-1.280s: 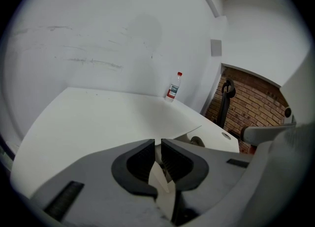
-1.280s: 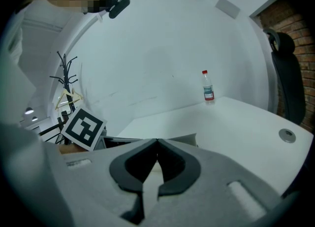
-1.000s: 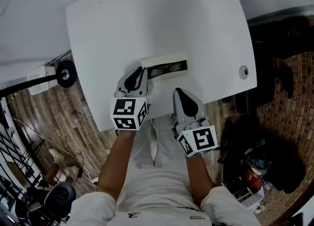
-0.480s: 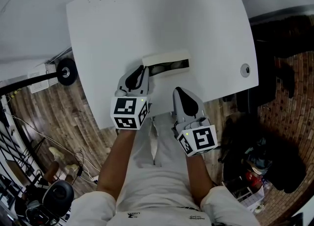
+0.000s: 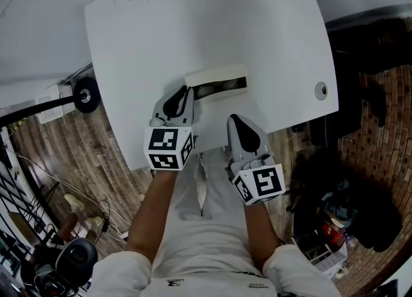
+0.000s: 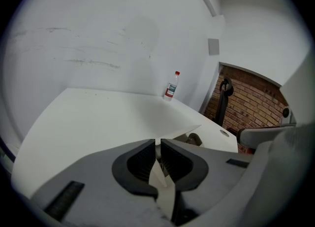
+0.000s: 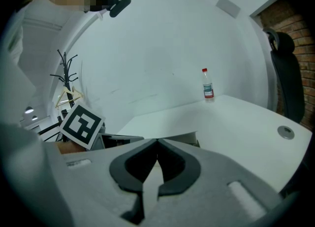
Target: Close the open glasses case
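Open glasses case (image 5: 216,76) just beyond left gripper (image 5: 188,91) jaws (together, as on right gripper (image 5: 232,119))

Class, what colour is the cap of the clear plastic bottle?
The cap is red, clearest in the right gripper view.

— What is the person wearing?
— A white shirt (image 5: 199,250) with short sleeves (image 5: 119,268) at the lower left and lower right, and small dark print near the bottom edge
— And the tools?
— The left gripper (image 5: 186,94) and right gripper (image 5: 232,120) have grey shells with black ribbed pads (image 6: 142,161); each carries a white cube (image 5: 168,149) with black square markers
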Available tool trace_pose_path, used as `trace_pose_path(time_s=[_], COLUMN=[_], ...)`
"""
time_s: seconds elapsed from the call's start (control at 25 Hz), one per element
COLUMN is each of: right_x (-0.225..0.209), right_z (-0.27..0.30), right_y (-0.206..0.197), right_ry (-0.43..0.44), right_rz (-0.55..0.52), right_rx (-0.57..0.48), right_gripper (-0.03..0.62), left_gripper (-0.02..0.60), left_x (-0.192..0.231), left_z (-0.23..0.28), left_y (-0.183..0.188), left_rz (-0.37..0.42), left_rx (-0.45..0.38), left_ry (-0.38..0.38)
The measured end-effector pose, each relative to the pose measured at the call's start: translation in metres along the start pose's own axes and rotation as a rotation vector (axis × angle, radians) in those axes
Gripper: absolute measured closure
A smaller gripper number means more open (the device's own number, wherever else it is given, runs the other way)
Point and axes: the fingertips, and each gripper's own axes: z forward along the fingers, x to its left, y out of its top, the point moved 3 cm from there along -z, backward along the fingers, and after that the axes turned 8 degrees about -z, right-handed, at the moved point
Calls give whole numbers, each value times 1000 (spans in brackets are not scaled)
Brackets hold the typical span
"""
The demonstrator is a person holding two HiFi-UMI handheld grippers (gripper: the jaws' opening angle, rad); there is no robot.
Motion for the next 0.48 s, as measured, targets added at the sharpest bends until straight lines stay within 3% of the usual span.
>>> trace_pose_path(time_s=[0.48], right_x=[2], right_z=[4], right_y=[-4], right_ry=[1], right_rz=[0], right_rx=[10], right_gripper=[592], left_gripper=[552], left_x=[-1], left_z=[0], left_y=[-2], left_rz=[64], left_rx=[13], left_ry=[14])
